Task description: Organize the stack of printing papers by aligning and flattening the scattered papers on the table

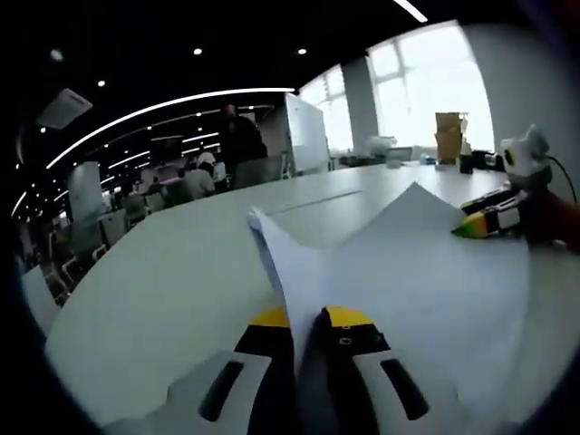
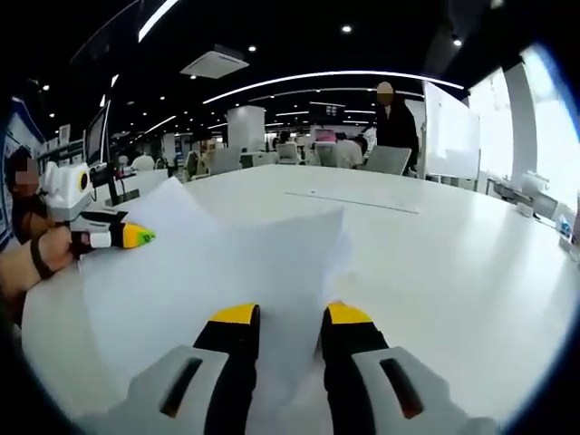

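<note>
While the thin white papers (image 1: 399, 272) lie loose and buckled on the smooth white table (image 1: 154, 290), your left gripper (image 1: 308, 319) is pinching their raised edge between yellow tips. Your right gripper (image 2: 283, 315) straddles the near edge, jaws spread, the sheets (image 2: 227, 263) between them. The tabletop beyond the far corners lies bare.

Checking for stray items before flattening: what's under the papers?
The papers lie over the white table, partly lifted. The left gripper pinches one edge; the right gripper straddles another. Whatever sits beneath the sheets is covered.
</note>
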{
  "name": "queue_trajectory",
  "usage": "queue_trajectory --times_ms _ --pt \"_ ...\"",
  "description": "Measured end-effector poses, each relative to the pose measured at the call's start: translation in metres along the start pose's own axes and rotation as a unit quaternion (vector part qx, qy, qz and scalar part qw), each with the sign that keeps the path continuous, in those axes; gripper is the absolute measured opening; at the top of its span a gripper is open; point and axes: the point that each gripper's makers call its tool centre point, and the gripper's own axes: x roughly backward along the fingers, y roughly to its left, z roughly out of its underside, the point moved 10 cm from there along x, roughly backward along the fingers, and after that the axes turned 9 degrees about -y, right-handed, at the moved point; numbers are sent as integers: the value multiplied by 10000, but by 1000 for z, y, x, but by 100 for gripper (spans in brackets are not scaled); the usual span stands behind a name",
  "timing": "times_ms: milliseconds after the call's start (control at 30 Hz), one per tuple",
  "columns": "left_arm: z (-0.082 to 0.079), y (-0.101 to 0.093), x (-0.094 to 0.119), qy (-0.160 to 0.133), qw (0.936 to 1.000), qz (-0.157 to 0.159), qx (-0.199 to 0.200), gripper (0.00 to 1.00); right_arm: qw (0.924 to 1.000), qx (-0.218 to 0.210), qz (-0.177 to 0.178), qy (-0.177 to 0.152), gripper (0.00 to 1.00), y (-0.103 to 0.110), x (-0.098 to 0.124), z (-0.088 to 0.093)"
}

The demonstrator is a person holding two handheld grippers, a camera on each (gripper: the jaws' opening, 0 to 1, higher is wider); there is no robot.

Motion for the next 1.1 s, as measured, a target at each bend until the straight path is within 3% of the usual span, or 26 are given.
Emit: queue_trajectory --times_ms 467,600,800,900,1000,1100 --pt "0 -1 0 -19 10000 -38 -48 14 9998 136 115 -19 28 0 0 0" --pt "0 -1 0 -22 10000 -38 -48 14 9998 -75 178 21 29 -1 0 0" --pt "0 0 0 -16 10000 -52 -6 15 9998 -21 186 3 30 -1 0 -1" --pt "0 0 0 -15 10000 -56 -20 15 9998 -41 203 0 41 -1 0 -1" --pt "0 0 0 -16 10000 -36 -39 15 10000 -6 -42 -46 63 11 -3 -1" --pt "0 0 0 -13 10000 -36 -47 15 9999 73 -60 -34 66 14 -3 -1"
